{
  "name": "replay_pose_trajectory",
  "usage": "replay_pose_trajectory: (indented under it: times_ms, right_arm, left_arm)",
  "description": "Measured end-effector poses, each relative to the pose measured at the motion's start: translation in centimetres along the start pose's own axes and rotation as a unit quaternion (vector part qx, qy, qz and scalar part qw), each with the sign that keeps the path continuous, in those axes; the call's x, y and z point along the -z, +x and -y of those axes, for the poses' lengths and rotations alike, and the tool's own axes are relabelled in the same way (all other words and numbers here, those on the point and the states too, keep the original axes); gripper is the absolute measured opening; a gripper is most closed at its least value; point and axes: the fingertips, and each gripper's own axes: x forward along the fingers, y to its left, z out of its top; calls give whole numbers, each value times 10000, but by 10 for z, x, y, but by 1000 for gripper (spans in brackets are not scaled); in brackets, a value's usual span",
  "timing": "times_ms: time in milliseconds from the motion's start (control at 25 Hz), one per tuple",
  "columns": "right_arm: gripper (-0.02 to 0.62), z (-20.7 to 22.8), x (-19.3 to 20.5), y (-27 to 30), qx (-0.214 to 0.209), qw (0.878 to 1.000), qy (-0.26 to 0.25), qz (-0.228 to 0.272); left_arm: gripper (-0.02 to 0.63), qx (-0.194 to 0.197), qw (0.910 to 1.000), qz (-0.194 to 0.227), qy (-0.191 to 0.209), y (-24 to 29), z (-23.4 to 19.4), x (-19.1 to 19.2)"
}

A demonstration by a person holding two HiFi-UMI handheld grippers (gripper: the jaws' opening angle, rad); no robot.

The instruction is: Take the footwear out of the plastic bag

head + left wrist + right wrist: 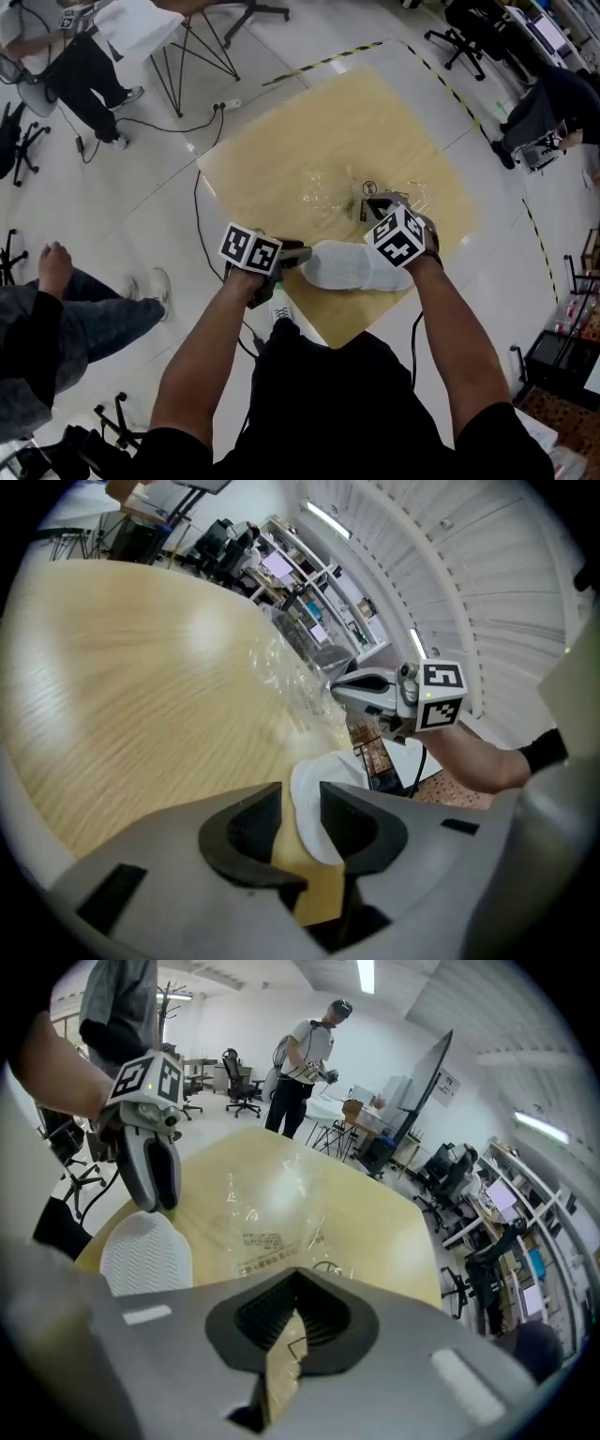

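A white slipper point(352, 265) lies sole up near the front edge of the wooden table point(281, 159). Its left end sits between the jaws of my left gripper point(295, 255), which stands open; in the left gripper view the slipper point(323, 794) shows in the gap with bare table beside it. The clear plastic bag point(342, 192) lies flat and crumpled in the middle of the table. My right gripper point(377, 208) is shut on the bag's near edge, and in the right gripper view the film point(272, 1213) runs into the closed pads. The slipper's ribbed sole point(145, 1255) lies left of it.
A person's hand and knee point(56, 300) are at the left, and a seated person point(66, 56) at the back left. Cables point(202, 225) run over the floor by the table. Office chairs point(464, 33) stand behind, and a person point(305, 1063) stands beyond the table.
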Motion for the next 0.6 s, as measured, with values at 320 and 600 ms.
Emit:
replay_pose_trajectory:
  times_ms: [320, 600]
  right_arm:
    - [17, 0, -2, 20, 156, 9997, -29, -181]
    - [159, -6, -6, -5, 562, 9975, 422, -12]
  left_arm:
    - [128, -266, 9948, 962, 220, -55, 2, -17]
    - [63, -531, 9899, 1030, 817, -87, 21, 7]
